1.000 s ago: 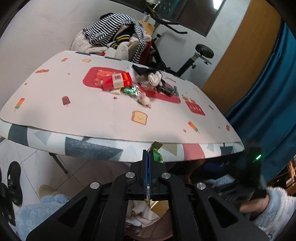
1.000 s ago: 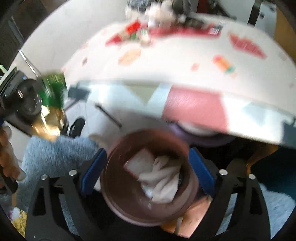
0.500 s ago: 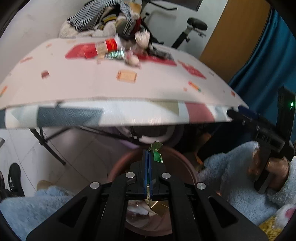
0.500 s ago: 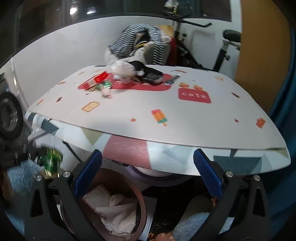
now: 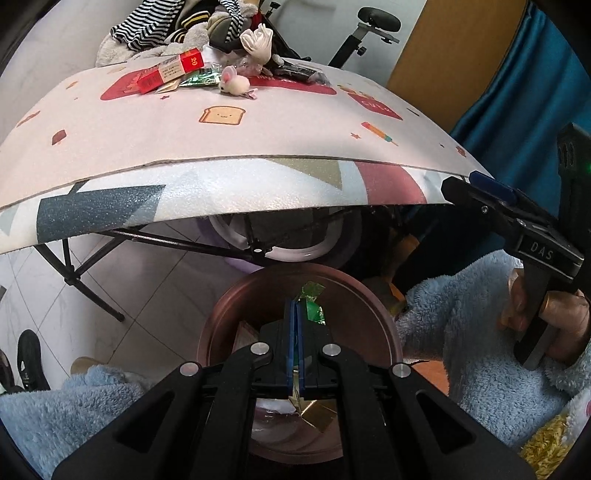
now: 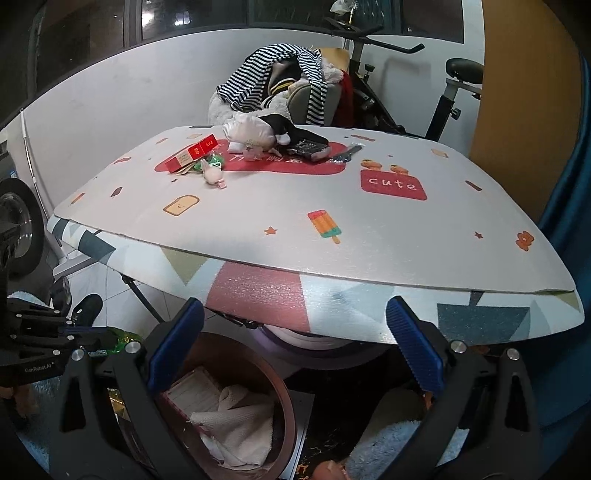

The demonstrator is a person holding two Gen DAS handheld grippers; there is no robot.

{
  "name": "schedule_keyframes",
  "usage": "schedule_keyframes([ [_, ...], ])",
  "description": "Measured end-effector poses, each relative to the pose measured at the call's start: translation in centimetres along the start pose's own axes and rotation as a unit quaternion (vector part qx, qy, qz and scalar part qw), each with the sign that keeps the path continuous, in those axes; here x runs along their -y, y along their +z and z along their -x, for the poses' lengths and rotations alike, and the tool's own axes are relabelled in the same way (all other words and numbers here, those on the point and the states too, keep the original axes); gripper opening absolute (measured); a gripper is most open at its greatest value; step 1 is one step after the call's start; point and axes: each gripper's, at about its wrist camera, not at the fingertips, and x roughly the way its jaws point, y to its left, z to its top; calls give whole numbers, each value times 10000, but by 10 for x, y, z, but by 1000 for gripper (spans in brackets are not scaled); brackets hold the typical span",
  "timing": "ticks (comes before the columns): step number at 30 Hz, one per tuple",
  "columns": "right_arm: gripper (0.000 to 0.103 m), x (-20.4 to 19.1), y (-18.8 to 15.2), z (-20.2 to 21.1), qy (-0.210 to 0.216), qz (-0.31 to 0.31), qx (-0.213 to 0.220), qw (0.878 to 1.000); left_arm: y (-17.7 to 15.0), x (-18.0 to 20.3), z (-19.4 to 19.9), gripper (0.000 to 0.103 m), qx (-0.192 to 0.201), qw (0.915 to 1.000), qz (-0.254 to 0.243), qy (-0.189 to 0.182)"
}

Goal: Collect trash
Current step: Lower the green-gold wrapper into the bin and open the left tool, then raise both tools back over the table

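Left wrist view: the left tongs (image 5: 294, 314) are pressed together, pinching a green and gold foil wrapper (image 5: 312, 301). Green foil sticks out past the fingertips; a gold part hangs below the fingers, nearer the camera. The wrapper sits directly above the open mouth of the brown bin (image 5: 373, 306), which stands on the floor below the near edge of the table (image 5: 221, 147). Some paper shows inside the bin, mostly hidden by the tongs. At the table's far side lie a red box (image 5: 171, 70), a second green wrapper (image 5: 197, 78) just beside the box, and a small white plush mouse (image 5: 234, 83) next to that wrapper. A pile of striped clothes (image 5: 155, 22) lies beyond the table. The right tongs (image 5: 491, 188) enter from the right of the bin, near the table's edge, held by a hand (image 5: 561, 321) in a blue fleece sleeve.

Right wrist view: the right tongs (image 6: 295, 350) are spread wide with nothing between the blue pads (image 6: 413, 350). They hang above the bin (image 6: 284, 398), in front of the table (image 6: 369, 229) edge. The bin holds a white crumpled cloth (image 6: 236, 421) and a flattened pink carton (image 6: 192, 391). Left of the bin, the left tongs (image 6: 107, 334) grip the foil wrapper (image 6: 123, 339) over the bin's left rim. On the table's far part lie the red box (image 6: 192, 153), the plush mouse (image 6: 212, 173) and a white bag (image 6: 247, 131).
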Motion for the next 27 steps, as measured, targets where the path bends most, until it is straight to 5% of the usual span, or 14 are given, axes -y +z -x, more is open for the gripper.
schedule_keyframes([
  [4, 97, 1, 0, -1, -6, -47, -9, 10000, 1, 3, 0, 7, -24, 10000, -58, -10],
  [5, 97, 1, 0, -1, -5, -48, -8, 10000, 1, 3, 0, 22, -21, 10000, -64, 5],
  [6, 97, 1, 0, -1, -5, -43, -11, 10000, 2, 3, 1, 48, -5, 10000, -58, 40],
  [7, 97, 1, 0, -1, -2, -35, -15, 10000, 2, 3, 2, 57, 36, 9999, -46, 85],
  [15, 97, 0, -1, -1, 42, -10, -33, 10000, 6, -4, 10, 87, 213, 9991, 74, 347],
  [19, 97, -2, 0, -4, 91, 21, -108, 9999, 8, -8, 16, 96, 333, 9981, 170, 483],
  [27, 97, -3, 1, -6, 416, 23, -235, 9989, 26, -22, 39, 97, 880, 9921, 318, 839],
])
